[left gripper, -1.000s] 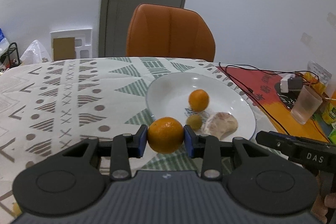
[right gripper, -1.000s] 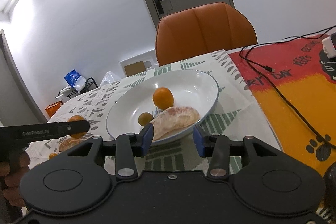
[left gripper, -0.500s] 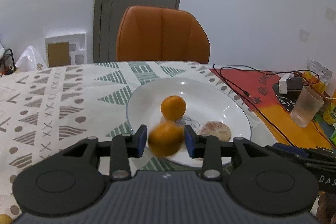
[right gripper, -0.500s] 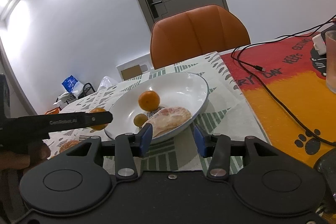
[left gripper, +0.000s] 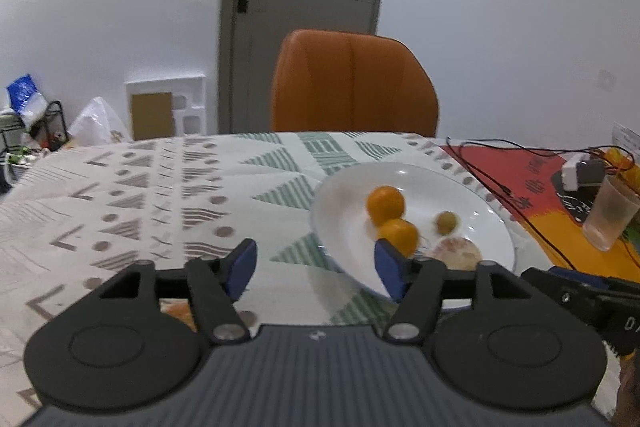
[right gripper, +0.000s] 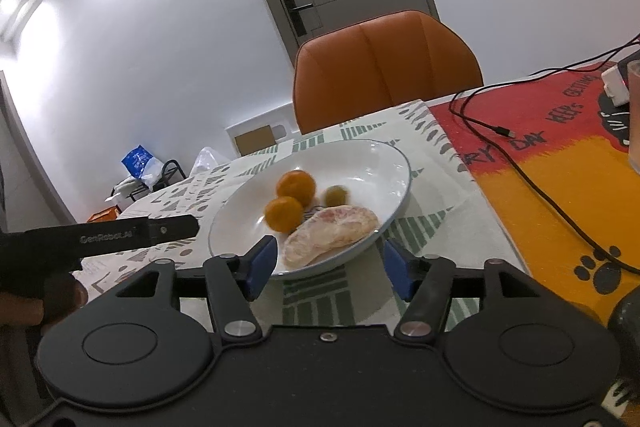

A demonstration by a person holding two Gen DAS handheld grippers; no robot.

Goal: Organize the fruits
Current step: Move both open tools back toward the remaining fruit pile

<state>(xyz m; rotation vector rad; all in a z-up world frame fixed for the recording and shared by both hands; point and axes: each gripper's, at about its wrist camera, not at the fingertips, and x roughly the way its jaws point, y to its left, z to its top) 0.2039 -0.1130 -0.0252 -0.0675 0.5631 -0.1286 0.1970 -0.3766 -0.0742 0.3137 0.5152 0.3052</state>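
A white plate [left gripper: 472,195] [right gripper: 384,155] sits on the patterned tablecloth. It holds two oranges, one further back [left gripper: 385,203] [right gripper: 296,187] and one nearer [left gripper: 399,235] [right gripper: 284,213], a small green fruit [left gripper: 446,222] [right gripper: 335,194] and a peeled pomelo piece [left gripper: 456,253] [right gripper: 331,235]. My left gripper [left gripper: 314,269] is open and empty, just left of the plate; the nearer orange lies by its right pad. My right gripper [right gripper: 330,269] is open and empty at the plate's near rim.
An orange chair [left gripper: 354,83] stands behind the table. A red and orange mat [right gripper: 560,163] with black cables [right gripper: 520,163], a white adapter [left gripper: 576,173] and a plastic cup [left gripper: 610,213] lie to the right. More fruit [left gripper: 180,311] shows under the left gripper.
My left gripper carried the orange over the plate, opened and let it go; the orange now lies in the plate. The left gripper has shifted left. The right gripper stayed open.
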